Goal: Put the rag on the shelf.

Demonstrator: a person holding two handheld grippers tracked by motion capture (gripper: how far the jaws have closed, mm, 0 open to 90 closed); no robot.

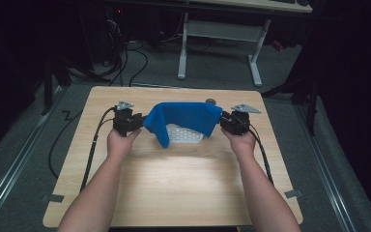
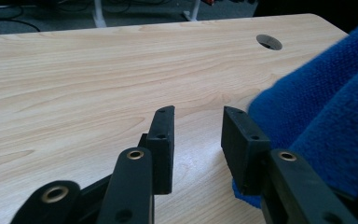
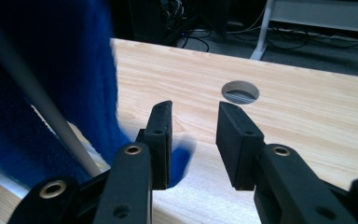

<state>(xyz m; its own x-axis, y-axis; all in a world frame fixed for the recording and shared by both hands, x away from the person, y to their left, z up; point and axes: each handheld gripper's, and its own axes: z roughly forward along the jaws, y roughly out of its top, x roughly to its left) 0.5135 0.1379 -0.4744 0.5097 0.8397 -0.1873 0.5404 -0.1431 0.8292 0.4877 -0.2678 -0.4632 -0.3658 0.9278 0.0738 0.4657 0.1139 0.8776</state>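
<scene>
A blue cloth (image 1: 183, 118) hangs draped over a white patterned object (image 1: 186, 134) at the middle of the wooden table (image 1: 174, 183). My left gripper (image 1: 141, 123) sits at the cloth's left edge, my right gripper (image 1: 223, 121) at its right edge. In the left gripper view the jaws (image 2: 198, 116) stand open with bare tabletop between them, and the cloth (image 2: 326, 107) lies against the outside of the right-hand jaw. In the right gripper view the jaws (image 3: 193, 109) are open and empty. There the cloth (image 3: 42, 79) hangs just outside the left-hand jaw, and a white rod (image 3: 51, 116) crosses it.
A round cable hole (image 1: 211, 101) sits in the table behind the cloth, near the far edge. A white-legged desk (image 1: 222, 43) stands beyond on the grey floor. Cables trail from both grippers toward the person. Bare tabletop stretches in front of the cloth.
</scene>
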